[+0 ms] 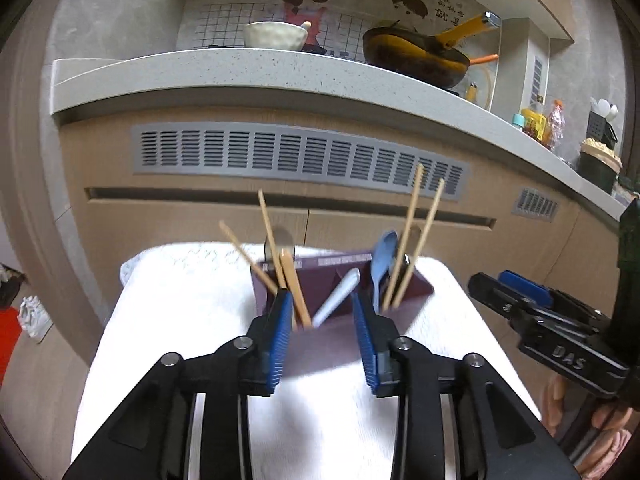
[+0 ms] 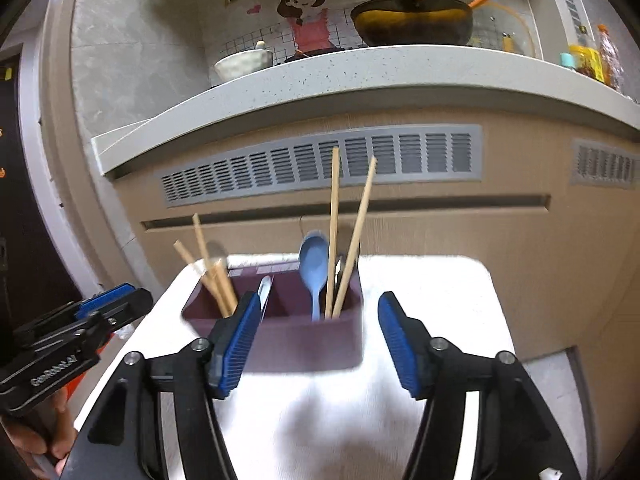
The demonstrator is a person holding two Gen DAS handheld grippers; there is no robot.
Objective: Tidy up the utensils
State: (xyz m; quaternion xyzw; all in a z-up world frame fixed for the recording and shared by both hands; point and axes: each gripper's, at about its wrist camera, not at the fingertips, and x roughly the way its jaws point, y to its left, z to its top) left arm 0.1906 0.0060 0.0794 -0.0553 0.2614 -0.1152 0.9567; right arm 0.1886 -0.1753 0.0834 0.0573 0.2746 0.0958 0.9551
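Chopsticks [image 2: 334,228]: four; spoons [image 2: 313,268]: two

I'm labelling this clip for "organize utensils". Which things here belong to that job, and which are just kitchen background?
Belongs to the job:
- purple utensil holder
- blue spoon
- chopsticks
- white spoon
- left gripper and right gripper, both open

Just lying about:
- bowl
- frying pan
- bottles
- white cloth under the holder

Home kitchen: wok [image 1: 416,58] on counter [image 1: 240,76] (bowl [image 1: 274,36] alongside).
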